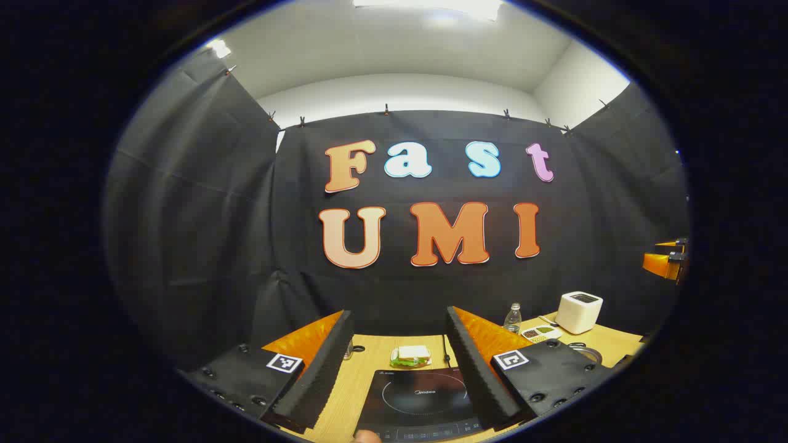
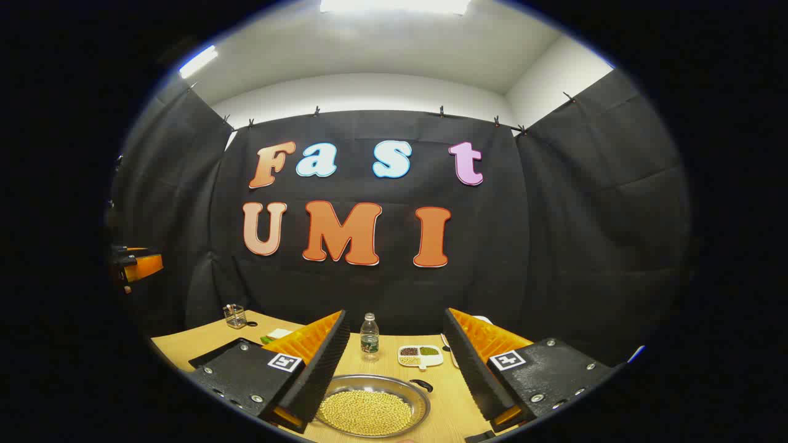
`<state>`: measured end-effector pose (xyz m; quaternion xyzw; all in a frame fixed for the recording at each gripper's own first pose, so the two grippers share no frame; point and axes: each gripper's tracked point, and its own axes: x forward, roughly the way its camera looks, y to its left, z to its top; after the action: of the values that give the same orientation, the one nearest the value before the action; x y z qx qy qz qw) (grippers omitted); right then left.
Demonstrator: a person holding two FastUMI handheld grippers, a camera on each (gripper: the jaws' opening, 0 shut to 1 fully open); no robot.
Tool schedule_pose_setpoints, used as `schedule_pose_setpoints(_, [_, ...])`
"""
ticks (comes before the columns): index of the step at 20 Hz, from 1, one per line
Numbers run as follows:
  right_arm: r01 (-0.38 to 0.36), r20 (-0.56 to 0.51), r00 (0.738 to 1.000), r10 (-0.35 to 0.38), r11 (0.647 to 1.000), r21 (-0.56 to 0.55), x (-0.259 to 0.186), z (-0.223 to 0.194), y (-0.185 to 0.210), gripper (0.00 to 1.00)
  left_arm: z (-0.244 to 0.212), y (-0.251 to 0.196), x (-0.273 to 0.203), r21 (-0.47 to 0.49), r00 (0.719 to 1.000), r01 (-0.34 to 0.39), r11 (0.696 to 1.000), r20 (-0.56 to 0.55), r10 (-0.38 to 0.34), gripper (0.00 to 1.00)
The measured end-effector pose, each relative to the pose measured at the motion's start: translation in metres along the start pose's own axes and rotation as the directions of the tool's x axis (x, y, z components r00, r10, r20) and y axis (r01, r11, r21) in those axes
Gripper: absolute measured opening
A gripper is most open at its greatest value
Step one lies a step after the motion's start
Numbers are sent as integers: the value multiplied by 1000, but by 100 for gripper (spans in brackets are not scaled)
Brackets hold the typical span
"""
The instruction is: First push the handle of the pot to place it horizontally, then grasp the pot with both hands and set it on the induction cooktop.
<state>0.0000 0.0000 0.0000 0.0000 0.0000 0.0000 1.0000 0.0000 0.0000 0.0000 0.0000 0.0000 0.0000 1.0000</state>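
Both grippers raised above the wooden table, neither touching anything, likely a starting pose before the push on the handle. Left gripper held with jaws spread wide and nothing between them, aimed over the induction cooktop, which lies flat just ahead and below, between the two fingers. Beyond the cooktop, a sandwich near the far edge; farther off to the right of this gripper, a water bottle, a divided dish of beans and a white toaster. Right gripper likewise parted and empty, looking down on the pot: a shallow metal pan filled with yellow beans, directly below and between its fingers. Short dark handle on the pot's far right rim, pointing away at a slant rather than level across, so still to be pushed round, by this reading. Wide jaw spacing probably kept ready for gripping the pot's rim afterwards. Ahead of the right gripper, the same bottle and divided dish; to its left, a small glass well apart. Pot not on the cooktop; task seemingly at its outset.
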Motion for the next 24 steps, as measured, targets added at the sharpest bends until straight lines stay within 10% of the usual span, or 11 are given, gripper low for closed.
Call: schedule_pose_setpoints(24, [11,-105,994,-2,996,86,9,-32,-7,90,4,4,0,-3,1000,-16,1000,4,16,97])
